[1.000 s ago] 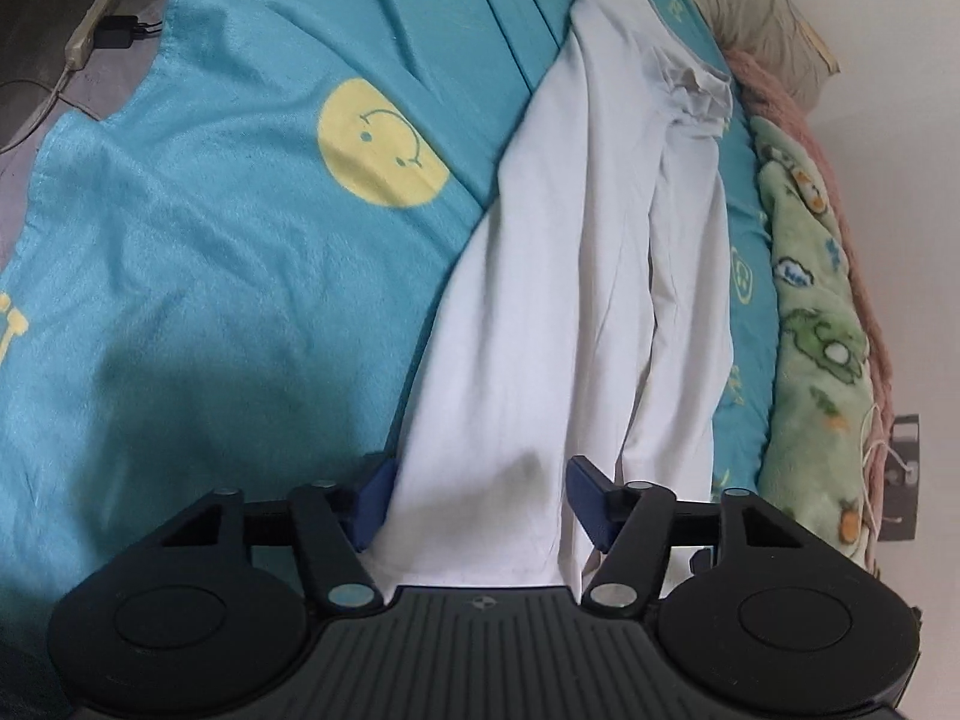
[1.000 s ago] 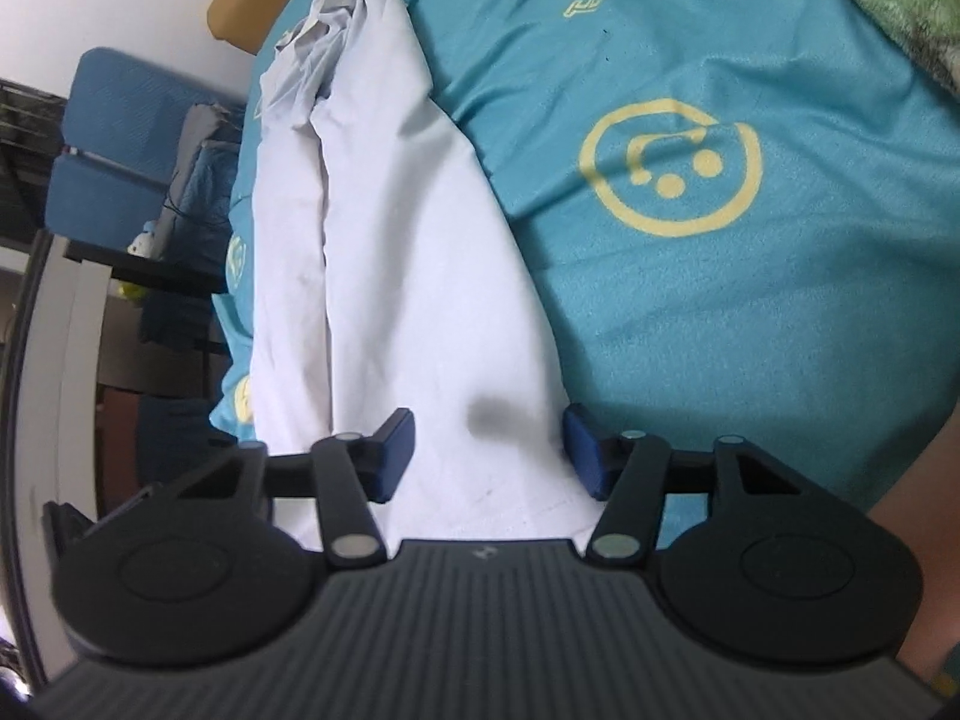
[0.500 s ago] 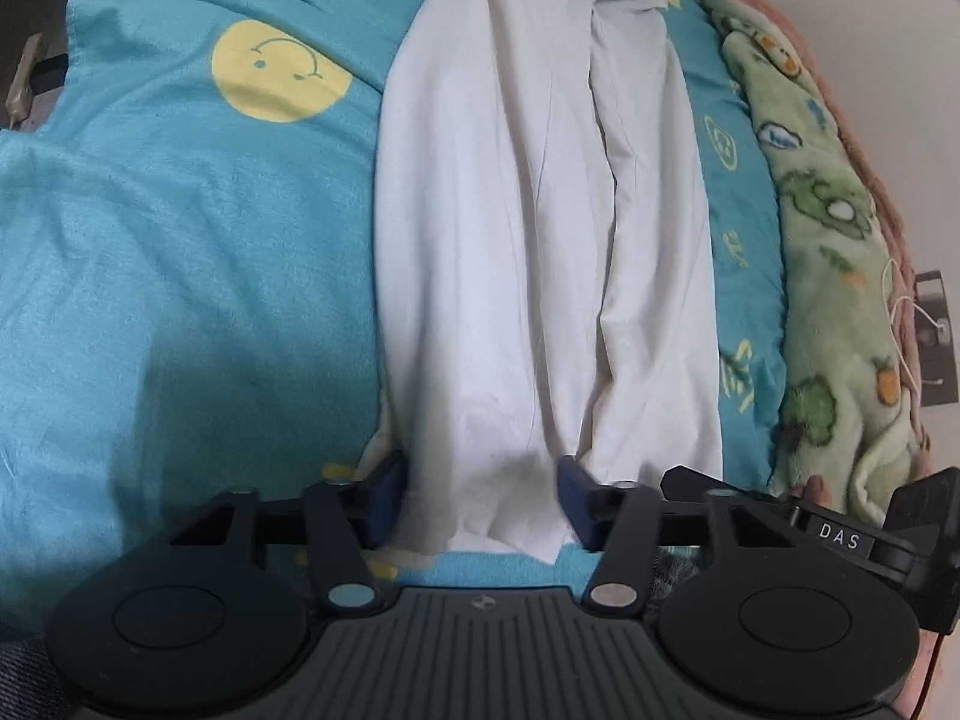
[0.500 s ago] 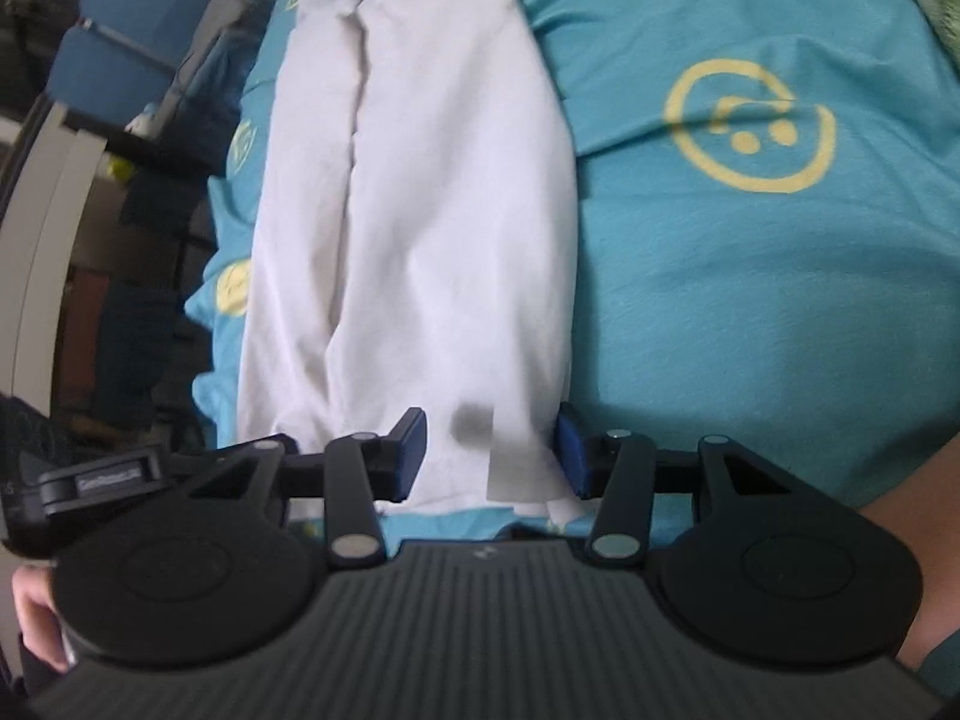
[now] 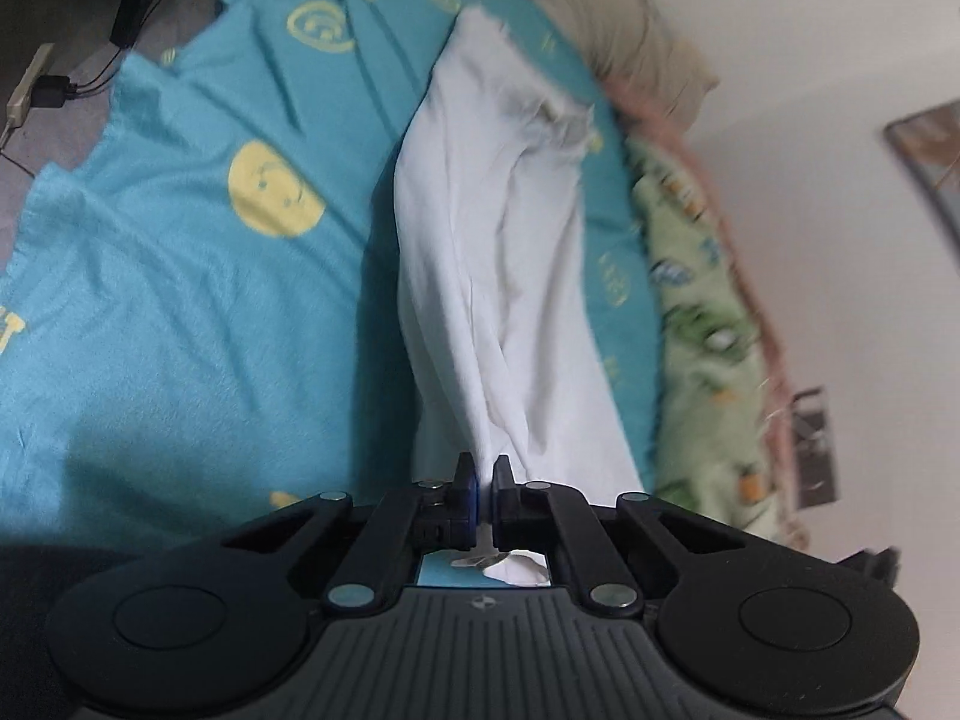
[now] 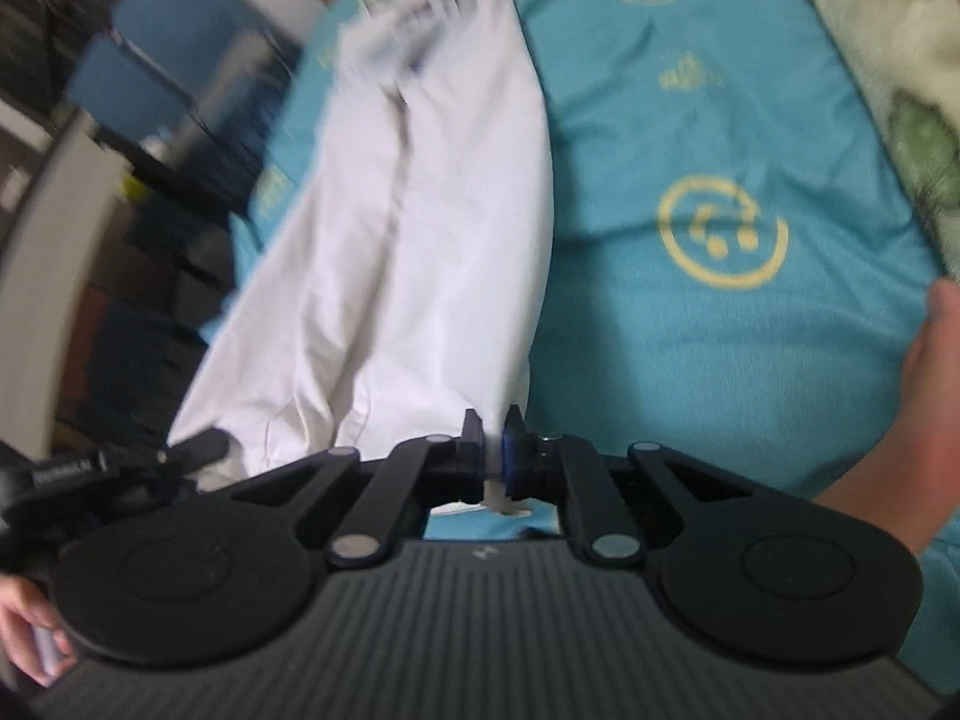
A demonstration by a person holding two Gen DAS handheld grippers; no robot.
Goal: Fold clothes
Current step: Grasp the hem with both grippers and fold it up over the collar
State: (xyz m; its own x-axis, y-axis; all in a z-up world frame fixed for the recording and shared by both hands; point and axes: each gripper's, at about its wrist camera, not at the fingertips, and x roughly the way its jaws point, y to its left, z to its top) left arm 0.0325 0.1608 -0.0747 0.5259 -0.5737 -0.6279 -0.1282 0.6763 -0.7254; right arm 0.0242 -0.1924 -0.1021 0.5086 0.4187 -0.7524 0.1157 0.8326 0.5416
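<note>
A white garment (image 5: 498, 276), folded lengthwise into a long strip, lies on a teal bedsheet with yellow smiley prints (image 5: 180, 276). My left gripper (image 5: 485, 471) is shut on the garment's near hem at one corner and lifts it off the sheet. In the right wrist view the same white garment (image 6: 420, 252) runs away from me, and my right gripper (image 6: 493, 444) is shut on the other near corner of its hem. The far end of the garment is bunched. Both views are blurred by motion.
A green patterned blanket (image 5: 708, 360) and a beige pillow (image 5: 624, 42) lie along the wall side of the bed. A power strip with cables (image 5: 36, 90) sits on the floor. Blue chairs (image 6: 180, 60) stand beyond the bed. A bare arm (image 6: 900, 420) shows at right.
Both grippers were open around the garment's near hem; both have closed on it and lifted it, so the cloth now hangs taut from the fingers.
</note>
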